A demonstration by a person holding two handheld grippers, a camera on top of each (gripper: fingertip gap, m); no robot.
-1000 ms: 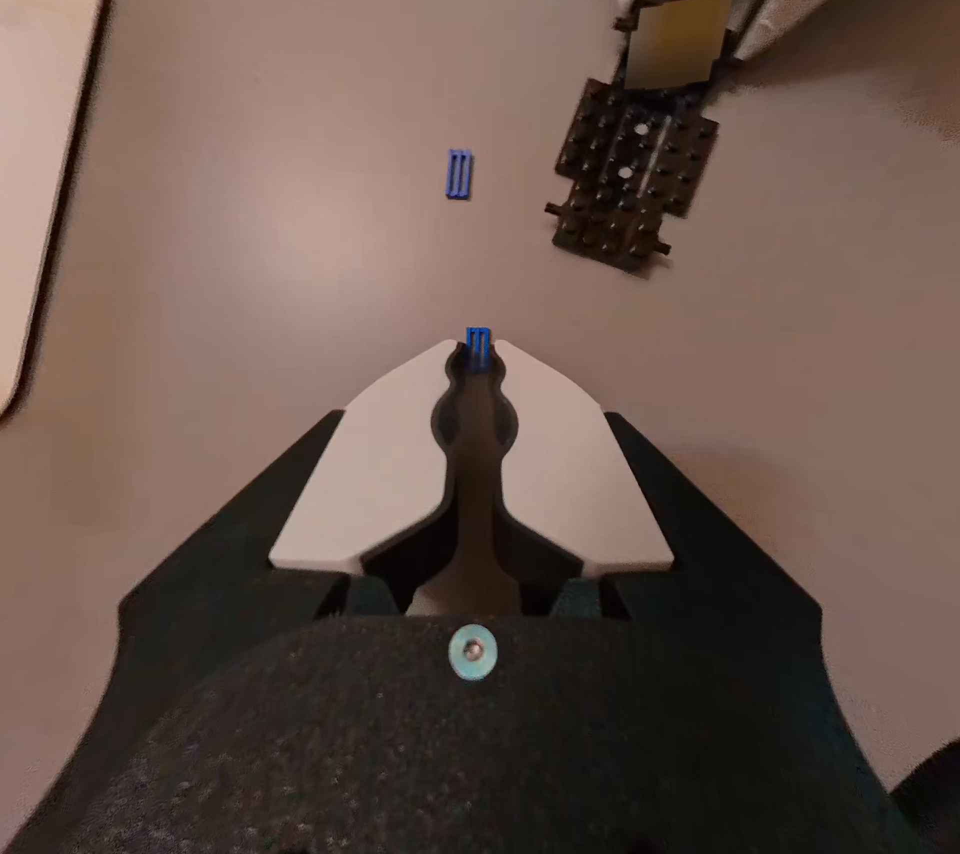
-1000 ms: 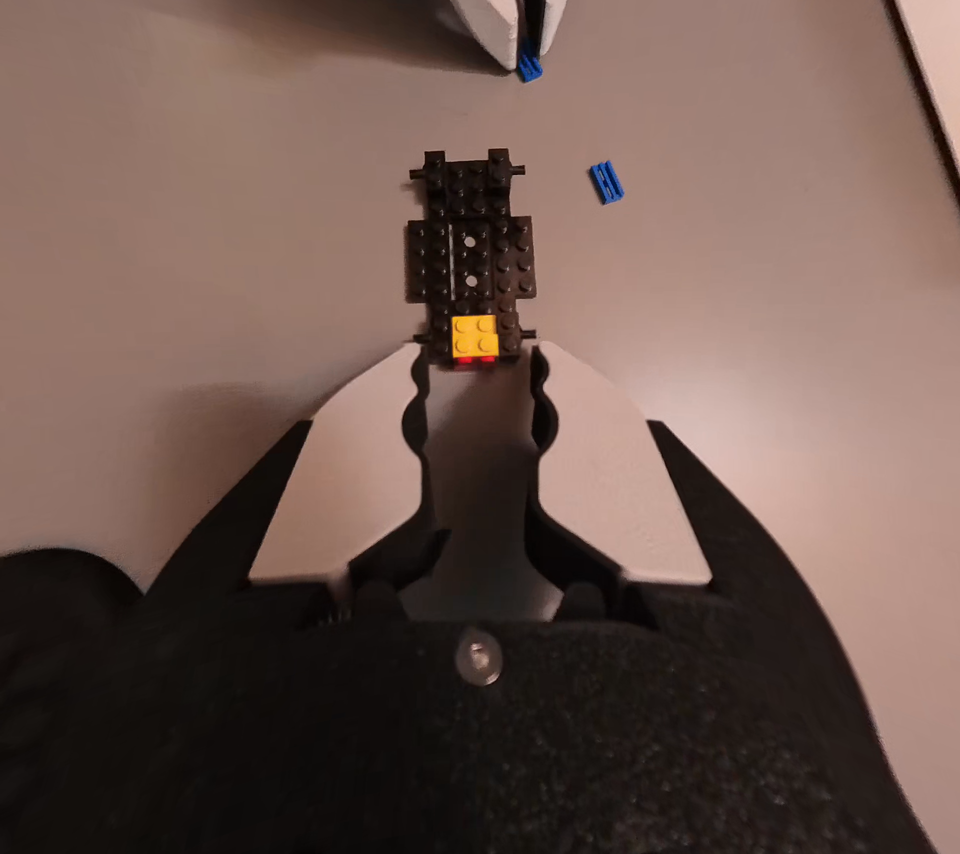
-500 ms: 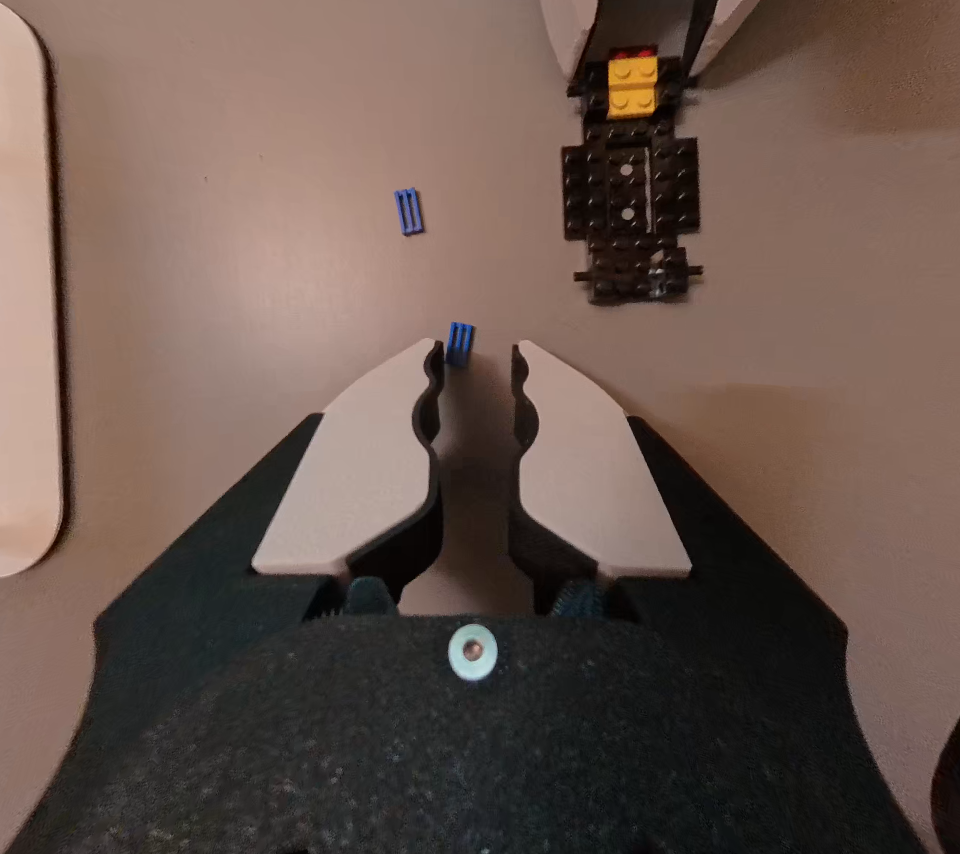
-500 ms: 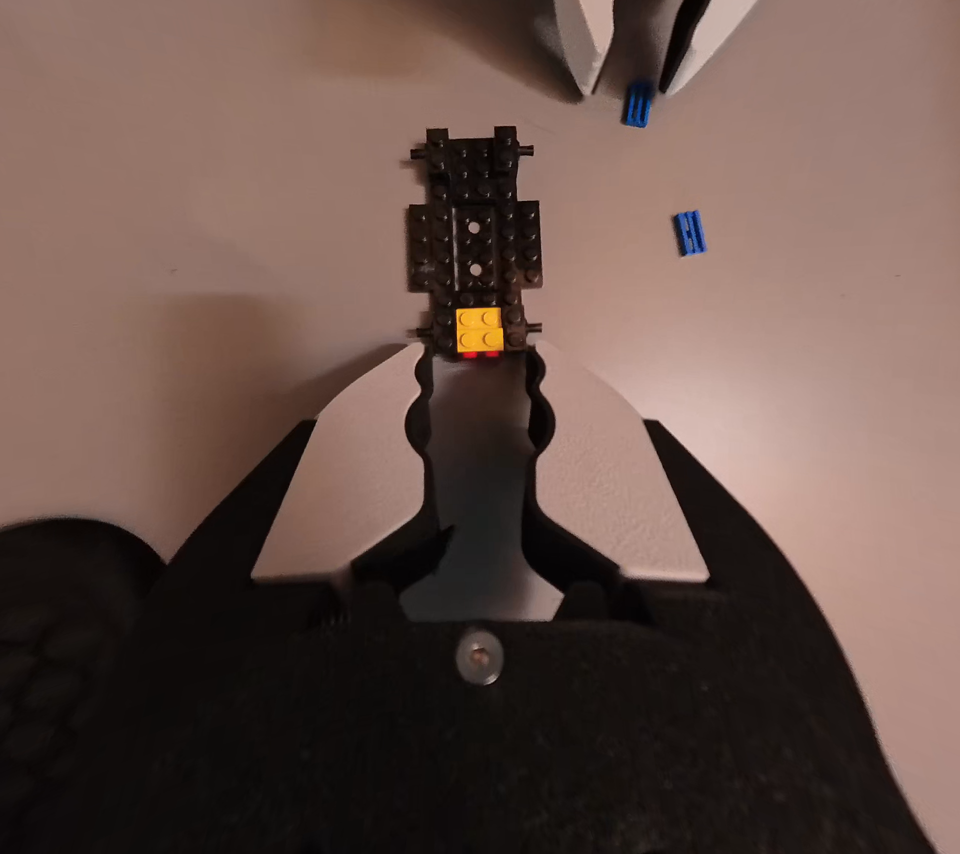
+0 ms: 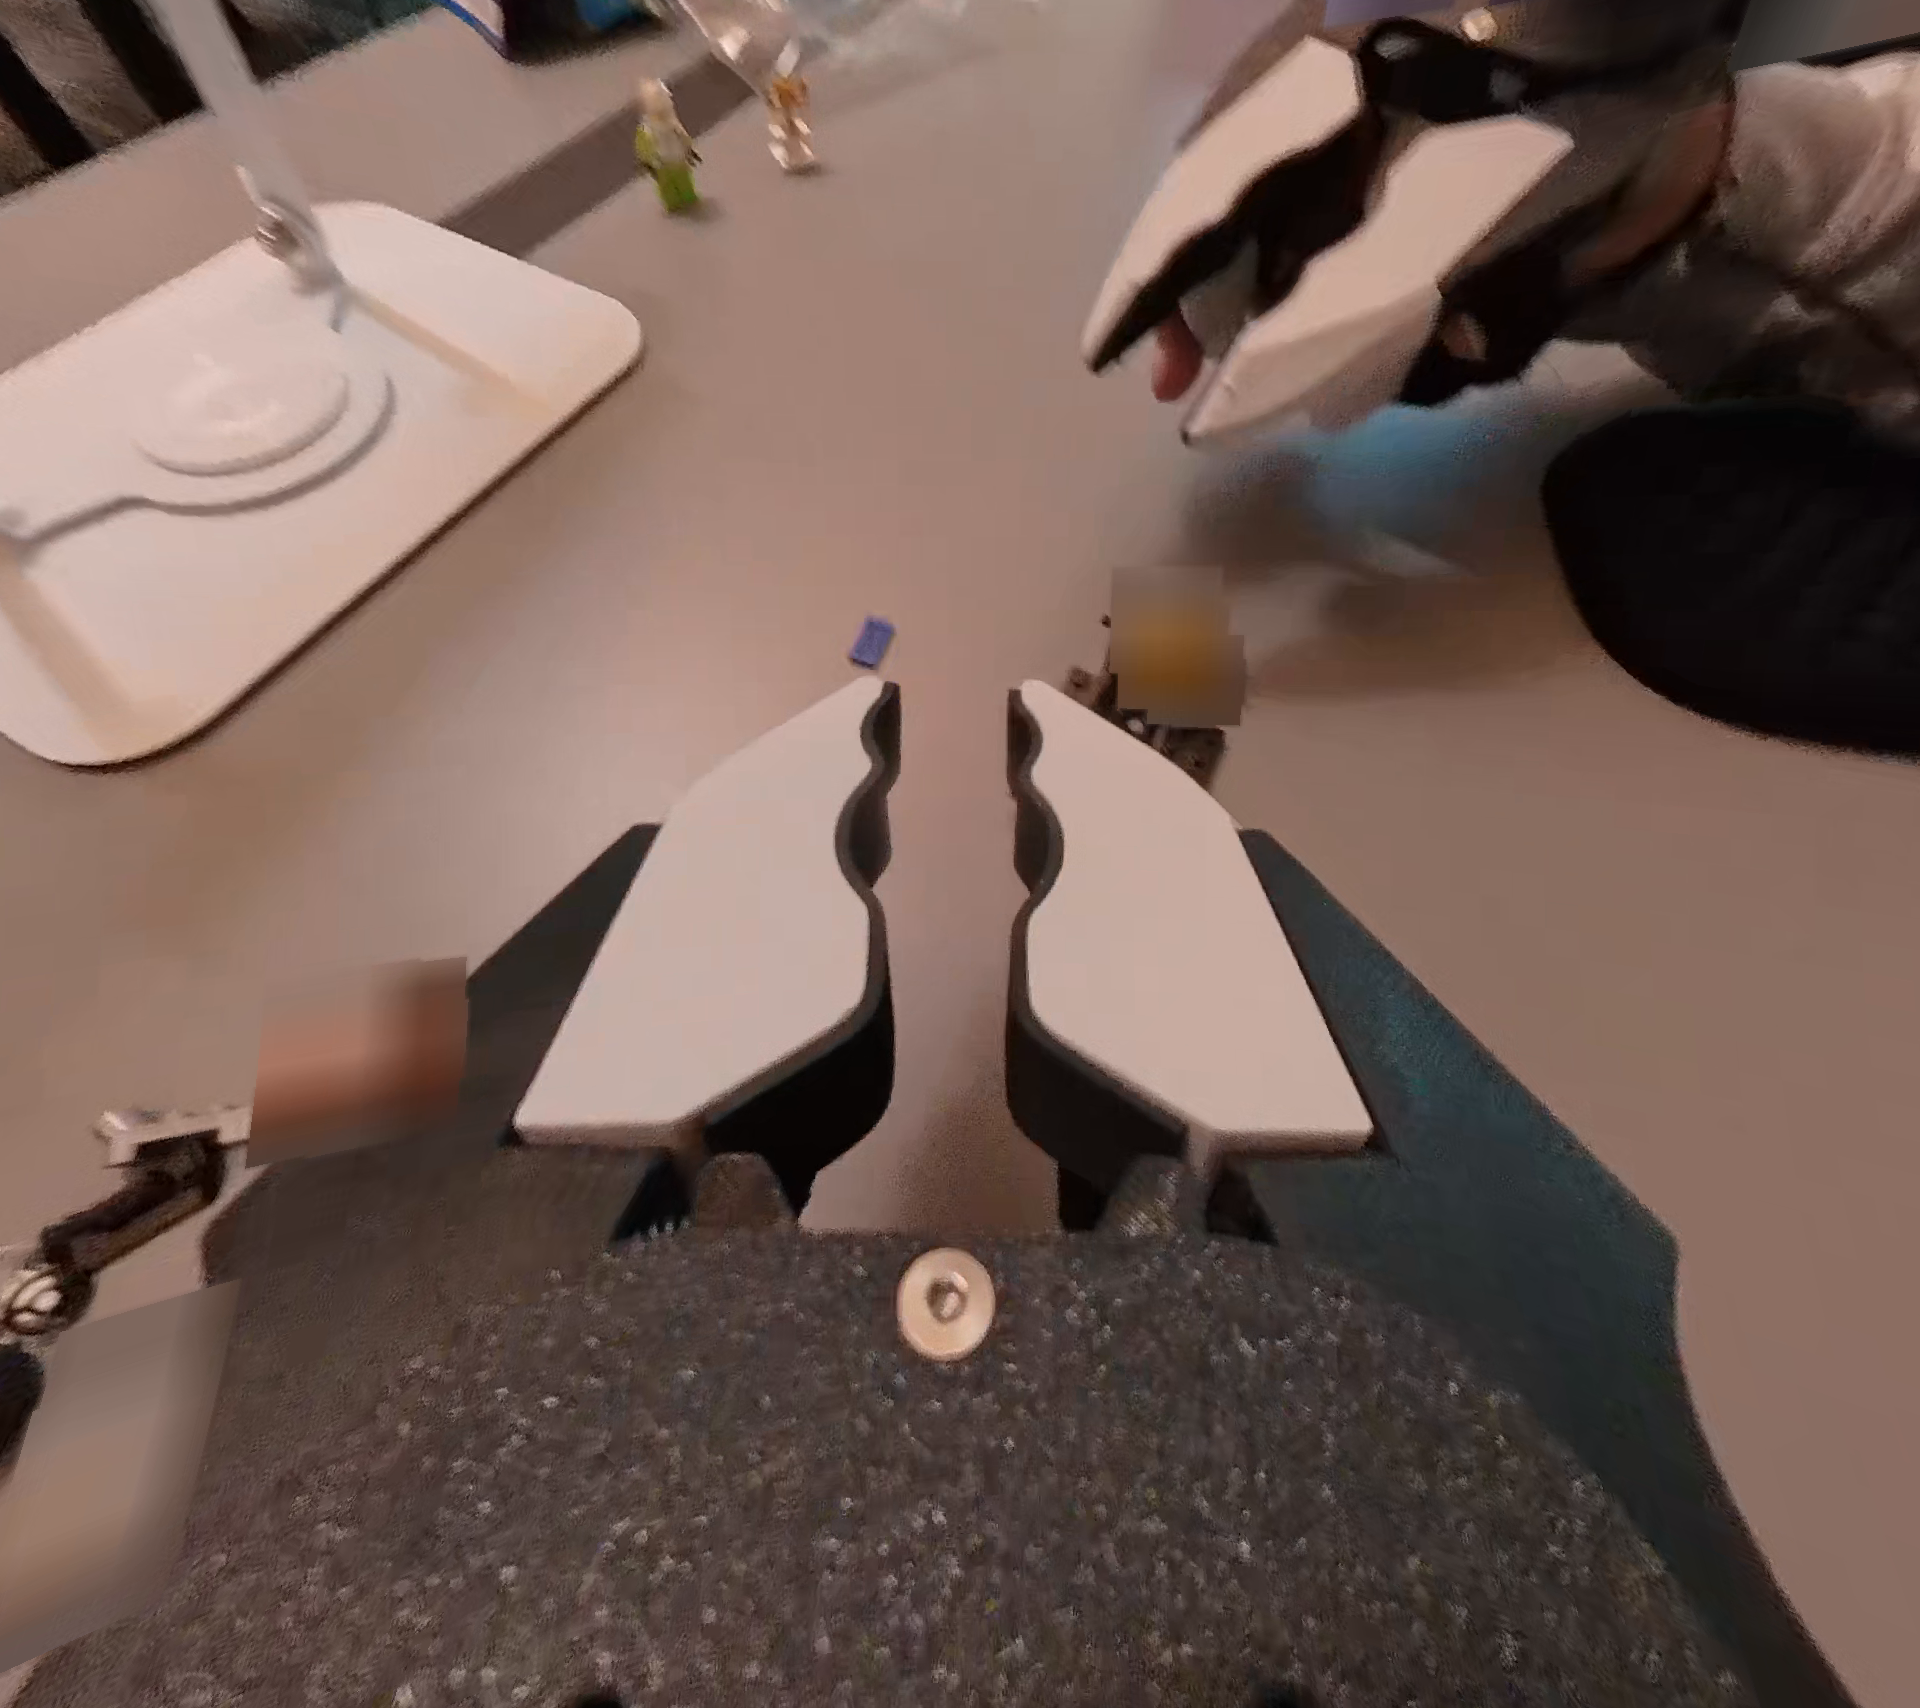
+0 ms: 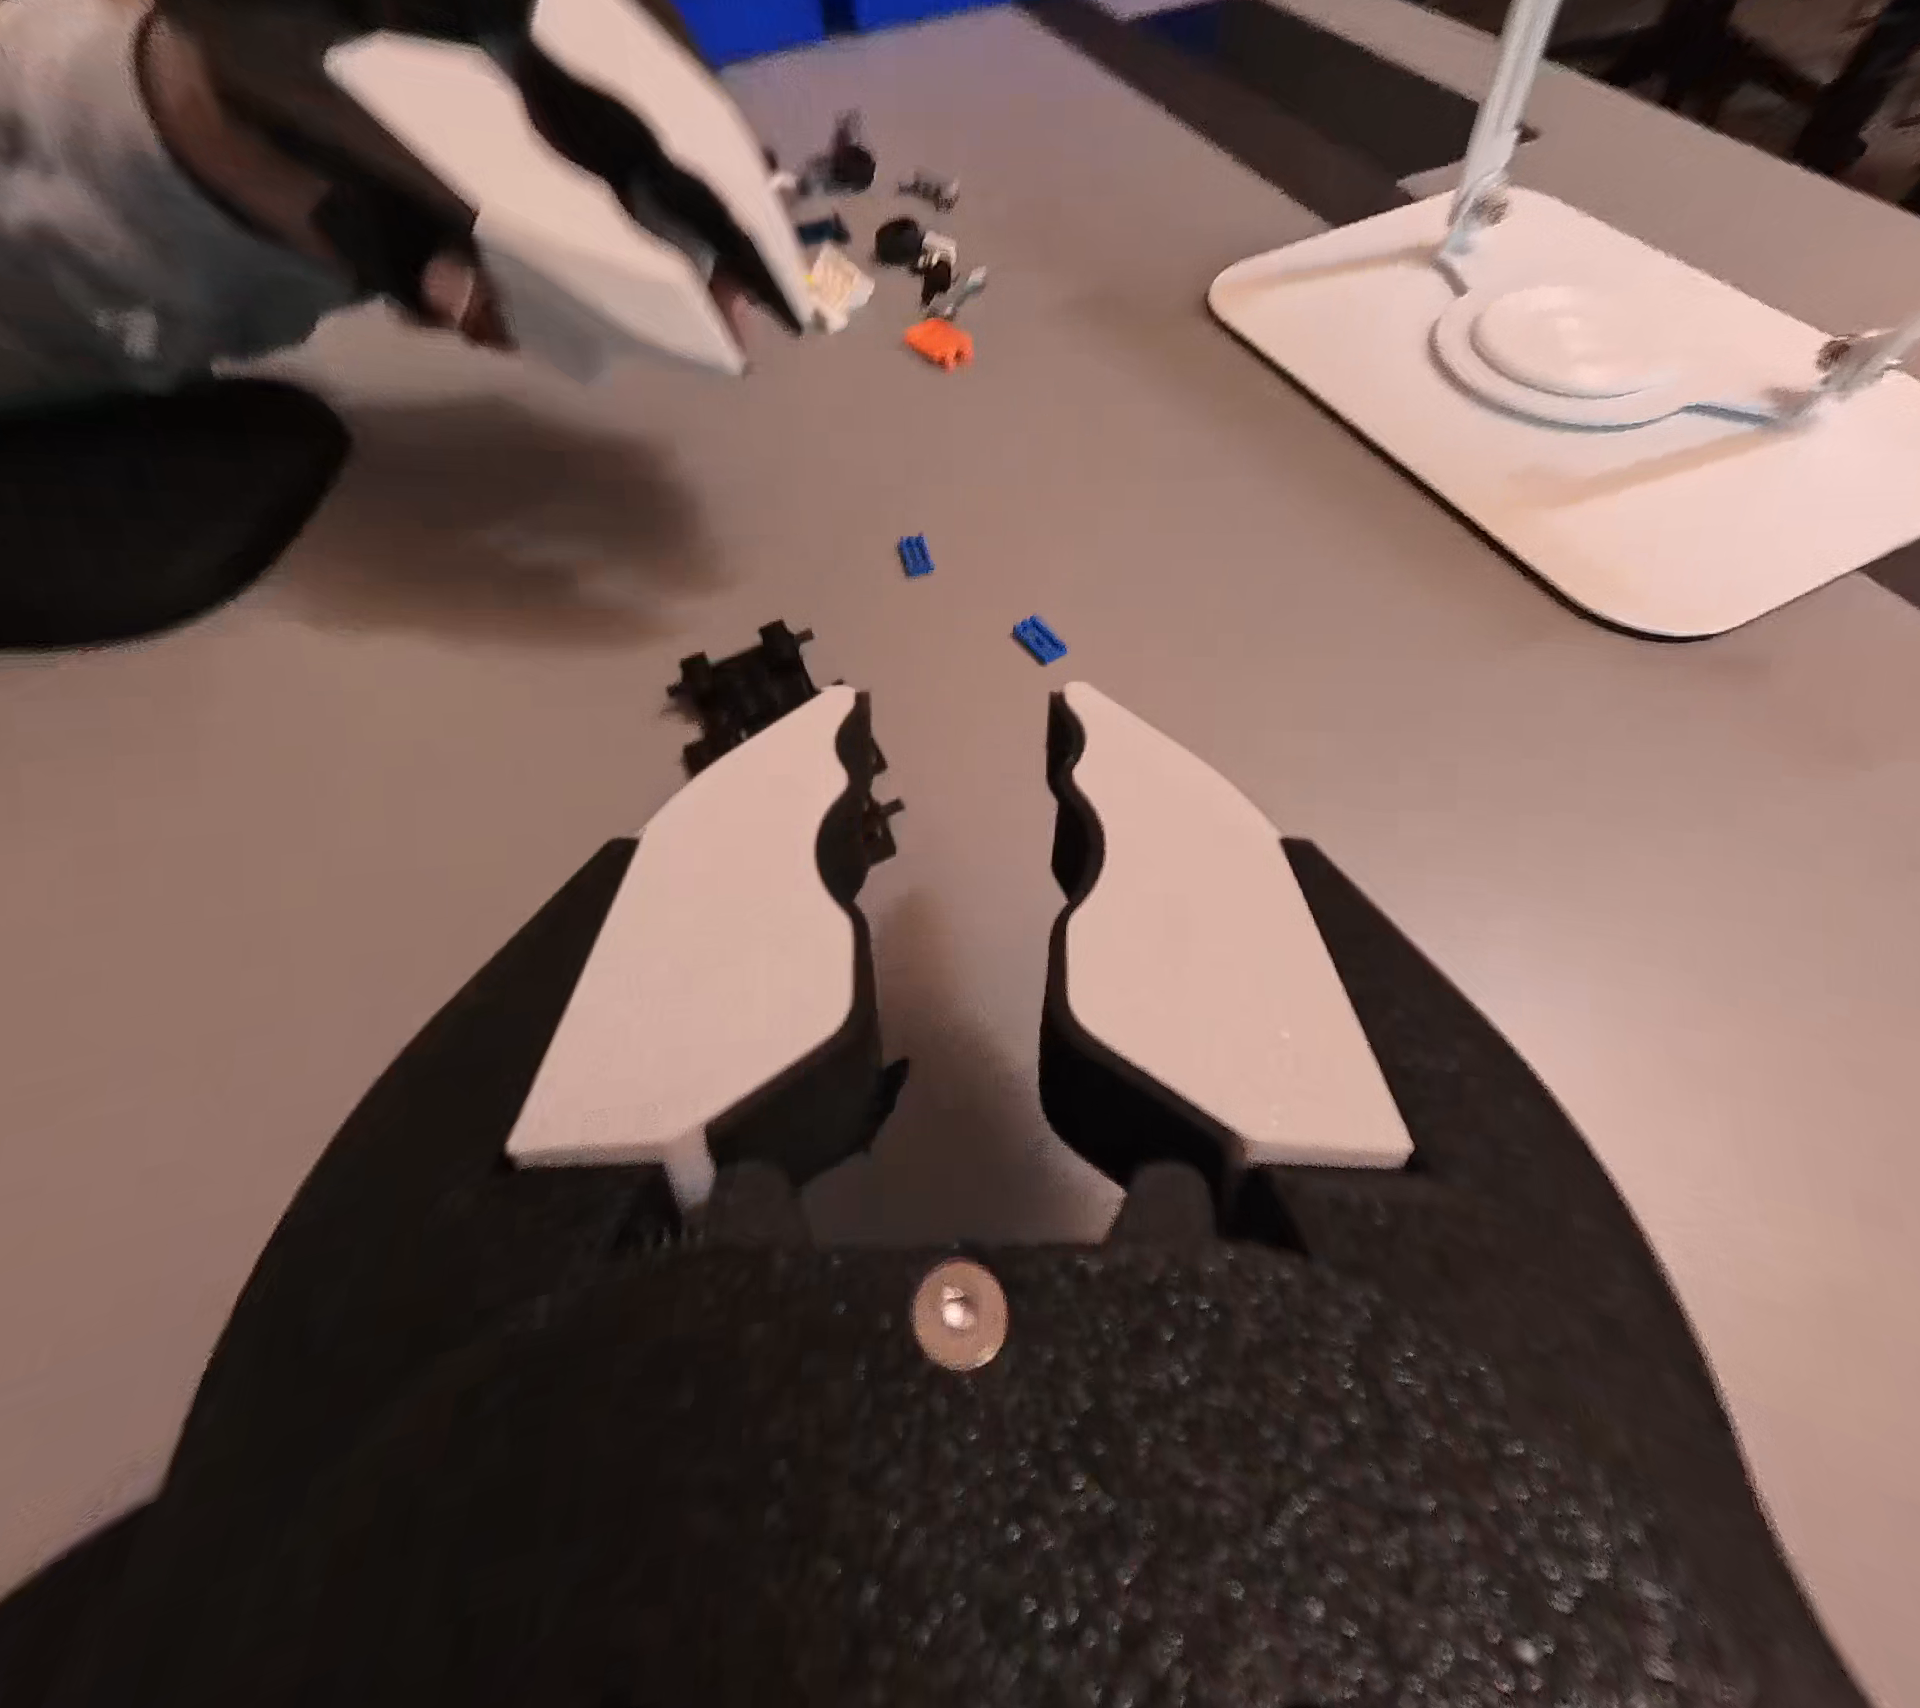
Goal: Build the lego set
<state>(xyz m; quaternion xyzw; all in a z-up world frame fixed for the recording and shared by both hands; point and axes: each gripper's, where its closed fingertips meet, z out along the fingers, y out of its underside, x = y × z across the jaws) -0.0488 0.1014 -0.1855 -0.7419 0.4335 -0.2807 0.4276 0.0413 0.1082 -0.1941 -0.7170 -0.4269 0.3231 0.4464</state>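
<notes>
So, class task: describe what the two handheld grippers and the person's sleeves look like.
Both the left gripper and the right gripper have white, flat-faced jaws with wavy black inner edges, on a speckled black body with one silver screw. The sleeve behind the right gripper is pale grey.

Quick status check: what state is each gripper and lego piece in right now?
left gripper: open, empty, off the table.
right gripper: open, empty.
black chassis: flat on table, ungripped.
two blue plates: loose on table, apart.
orange piece: loose, unattached.

White fingers (image 5: 758, 910) (wavy black edges); speckled black bodies; silver screws (image 6: 958, 1315).
</notes>
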